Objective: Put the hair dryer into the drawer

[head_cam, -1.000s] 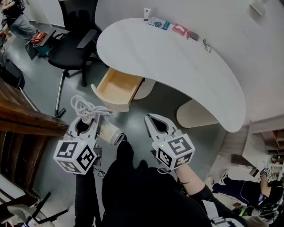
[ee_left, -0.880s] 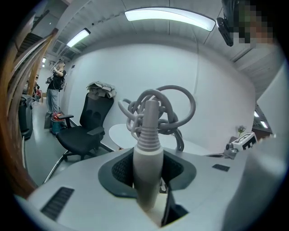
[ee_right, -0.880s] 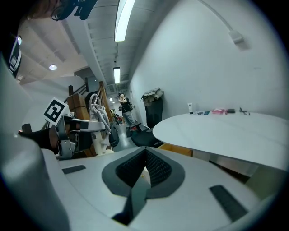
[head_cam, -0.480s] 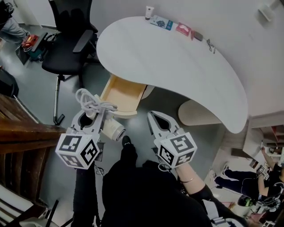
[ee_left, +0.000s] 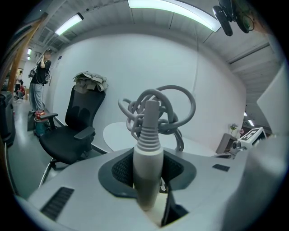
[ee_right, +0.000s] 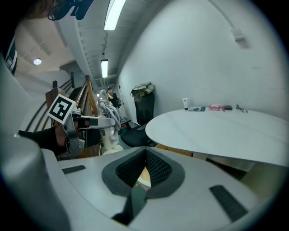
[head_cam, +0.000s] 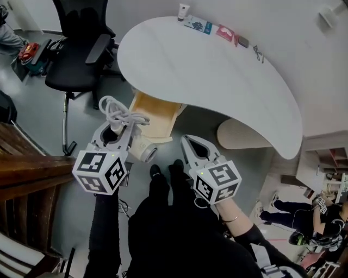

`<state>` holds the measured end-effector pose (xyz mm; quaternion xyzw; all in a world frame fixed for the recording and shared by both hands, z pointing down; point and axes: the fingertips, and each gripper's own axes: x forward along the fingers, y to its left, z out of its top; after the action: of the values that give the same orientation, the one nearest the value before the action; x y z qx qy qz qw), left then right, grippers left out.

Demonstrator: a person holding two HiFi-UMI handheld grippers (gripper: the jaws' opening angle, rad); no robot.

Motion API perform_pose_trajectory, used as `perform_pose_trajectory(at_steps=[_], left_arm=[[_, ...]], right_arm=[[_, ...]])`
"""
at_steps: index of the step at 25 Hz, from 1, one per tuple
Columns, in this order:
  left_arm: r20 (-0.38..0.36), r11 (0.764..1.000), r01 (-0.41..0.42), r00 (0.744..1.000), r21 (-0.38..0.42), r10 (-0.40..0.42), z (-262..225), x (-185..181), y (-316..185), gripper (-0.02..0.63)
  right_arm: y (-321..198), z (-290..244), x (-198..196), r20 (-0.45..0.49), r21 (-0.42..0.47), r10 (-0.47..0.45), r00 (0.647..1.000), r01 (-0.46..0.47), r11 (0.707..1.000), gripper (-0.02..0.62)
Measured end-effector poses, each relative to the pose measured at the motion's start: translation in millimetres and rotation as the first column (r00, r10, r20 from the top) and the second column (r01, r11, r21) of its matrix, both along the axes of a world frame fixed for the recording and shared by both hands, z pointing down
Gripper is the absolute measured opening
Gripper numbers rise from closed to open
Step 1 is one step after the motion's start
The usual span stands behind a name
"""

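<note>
A cream hair dryer [head_cam: 142, 152] with a coiled grey cord [head_cam: 116, 110] hangs at the near front edge of the open wooden drawer [head_cam: 156, 115] under the white table. My left gripper [head_cam: 116, 132] is shut on its handle [ee_left: 147, 170]; the cord coil [ee_left: 160, 107] stands above the jaws in the left gripper view. The right gripper [head_cam: 186, 142] hovers to the right of the dryer, near the drawer's right front corner, shut with nothing in it [ee_right: 145, 155]. From the right gripper view the left gripper [ee_right: 76, 122] and the dryer [ee_right: 108, 137] show at the left.
A curved white table [head_cam: 217, 70] carries a tube [head_cam: 183, 11] and small packets [head_cam: 198, 25] at its far edge. A black office chair [head_cam: 76, 51] stands left of the drawer. A wooden rail [head_cam: 27, 163] runs along the left. The person's legs and shoes [head_cam: 155, 171] are below.
Both grippers have moved up the picture toward the drawer. The hair dryer went with the left gripper and now hangs at the drawer's front edge.
</note>
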<state>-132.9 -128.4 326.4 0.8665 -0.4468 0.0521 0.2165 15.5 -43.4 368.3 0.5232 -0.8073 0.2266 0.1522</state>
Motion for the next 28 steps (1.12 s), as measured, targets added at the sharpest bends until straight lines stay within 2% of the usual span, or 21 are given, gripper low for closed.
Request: perform_pose_trajectory(at_steps=[10,19,28], left_arm=[[0.003,1.000,-0.004,1.000,-0.006,0.004,19.1,8.4,-41.9,0.137],[0.057,1.000,0.019,0.998,-0.019,-0.018,53.4,20.4,-70.9,0.137],[0.097,0.997,0.025,0.995,-0.068,-0.018,95.8,39.8,-85.9,0.137]], right_arm=[[-10.0,6.3,-1.2,-0.013,-0.015,0.020,1.000,-0.021,1.000,-0.001],[-17.7,18.7,10.1,-0.016,-0.043,0.058,0.998,-0.059,0.997,0.000],[-24.6,36.2,26.4,-0.010,-0.081,0.095,0.995,-0.095,0.992,0.000]])
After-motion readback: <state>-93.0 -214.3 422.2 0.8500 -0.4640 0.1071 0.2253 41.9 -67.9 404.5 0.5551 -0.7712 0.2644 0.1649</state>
